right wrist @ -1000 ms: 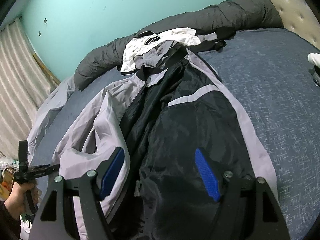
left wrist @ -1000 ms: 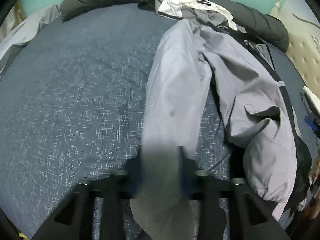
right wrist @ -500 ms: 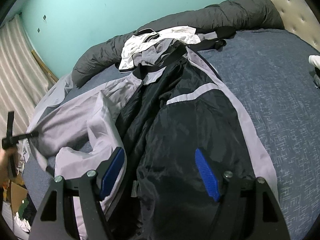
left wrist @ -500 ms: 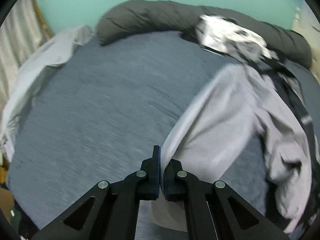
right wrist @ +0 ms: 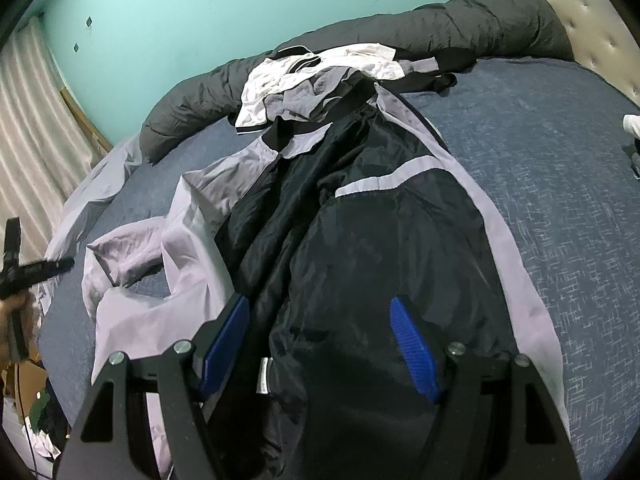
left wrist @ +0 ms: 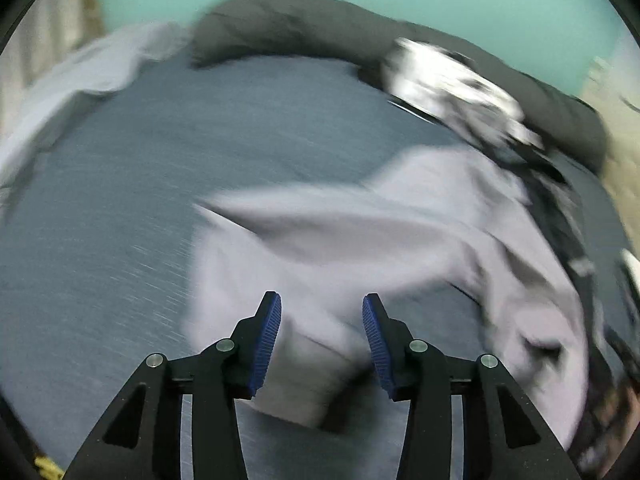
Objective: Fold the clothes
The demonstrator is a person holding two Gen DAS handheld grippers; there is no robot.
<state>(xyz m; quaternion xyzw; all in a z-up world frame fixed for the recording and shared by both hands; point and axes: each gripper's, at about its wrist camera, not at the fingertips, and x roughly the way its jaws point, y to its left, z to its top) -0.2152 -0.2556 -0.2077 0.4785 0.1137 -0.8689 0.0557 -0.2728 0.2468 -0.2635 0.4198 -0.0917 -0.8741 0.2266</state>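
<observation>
Jacket of lilac-grey shell and black lining (left wrist: 400, 240), left-wrist view: its one loose sleeve lies blurred toward the near edge of the blue bed (left wrist: 120, 200). The left claw (left wrist: 322, 340) has just been opening, pads clear of the cloth, so the sleeve may slump crooked.

Right-wrist view: one jacket (right wrist: 380, 240), one white garment (right wrist: 320, 68) on its collar by the far edge. Right claw (right wrist: 320, 344) gapes wide, gripping nothing; the slick lining could slide.
</observation>
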